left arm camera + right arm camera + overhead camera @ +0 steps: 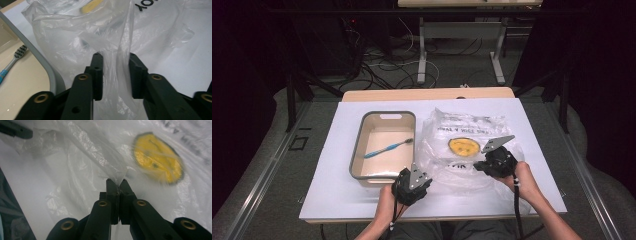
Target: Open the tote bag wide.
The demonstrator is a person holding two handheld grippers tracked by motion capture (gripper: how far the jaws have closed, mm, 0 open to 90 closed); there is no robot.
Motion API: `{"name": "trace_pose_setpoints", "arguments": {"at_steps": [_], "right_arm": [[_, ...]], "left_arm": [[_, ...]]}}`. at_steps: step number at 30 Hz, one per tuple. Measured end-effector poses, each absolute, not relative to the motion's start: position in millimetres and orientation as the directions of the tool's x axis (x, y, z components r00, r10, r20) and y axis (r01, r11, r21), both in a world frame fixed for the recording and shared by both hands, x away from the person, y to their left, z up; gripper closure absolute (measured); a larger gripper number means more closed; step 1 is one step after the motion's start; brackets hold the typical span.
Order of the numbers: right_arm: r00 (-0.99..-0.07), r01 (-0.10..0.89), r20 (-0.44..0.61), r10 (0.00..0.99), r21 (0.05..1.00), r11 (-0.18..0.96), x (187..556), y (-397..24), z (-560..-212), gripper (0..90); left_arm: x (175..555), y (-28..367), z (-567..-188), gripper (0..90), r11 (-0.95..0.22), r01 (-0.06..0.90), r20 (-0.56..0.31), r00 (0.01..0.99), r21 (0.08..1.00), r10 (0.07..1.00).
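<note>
A clear plastic bag [462,127] with black print and a yellow smiley face [463,146] lies crumpled on the white table, right of centre. My right gripper [482,162] is at the bag's near right edge; in the right gripper view the gripper [119,182] is shut on a pinched fold of the bag [87,145], with the yellow face [157,157] just beyond. My left gripper [414,170] is at the bag's near left corner. In the left gripper view its jaws [113,60] stand apart, with a loose sheet of the bag [75,30] hanging between them.
A grey-rimmed cream tub [362,145] stands left of the bag with a blue toothbrush [387,148] inside. Its rim [37,57] runs close to my left gripper, and the brush head [21,51] lies beyond it. The table's front edge is near my hands.
</note>
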State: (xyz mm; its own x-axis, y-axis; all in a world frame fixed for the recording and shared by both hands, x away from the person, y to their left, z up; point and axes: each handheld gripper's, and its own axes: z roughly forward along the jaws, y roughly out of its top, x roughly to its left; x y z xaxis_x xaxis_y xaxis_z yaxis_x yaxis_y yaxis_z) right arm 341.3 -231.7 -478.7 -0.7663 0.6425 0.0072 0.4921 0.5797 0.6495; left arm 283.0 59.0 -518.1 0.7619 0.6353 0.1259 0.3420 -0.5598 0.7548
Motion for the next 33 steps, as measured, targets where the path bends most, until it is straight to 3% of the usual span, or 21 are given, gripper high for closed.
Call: {"name": "trace_pose_setpoints", "arguments": {"at_steps": [3, 13, 21, 33], "right_arm": [[-0.748, 0.5, 0.015, 0.664, 0.67, 0.548, 344, -235, -469, 89.9], [-0.707, 0.495, -0.001, 0.708, 0.714, 0.495, 347, -246, -446, 89.9], [-0.679, 0.494, -0.01, 0.734, 0.734, 0.466, 352, -257, -429, 89.8], [-0.664, 0.499, 0.009, 0.748, 0.749, 0.435, 363, -253, -402, 89.8]], "left_arm": [[283, 58, -518, 60.2, -0.554, 0.336, 0.134, 0.755, 0.761, 0.642], [280, 50, -515, 59.3, -0.593, 0.308, 0.158, 0.782, 0.744, 0.603], [293, 38, -505, 78.4, -0.578, 0.293, 0.177, 0.763, 0.762, 0.622], [317, 49, -457, 82.0, -0.448, 0.254, 0.179, 0.669, 0.857, 0.722]]}}
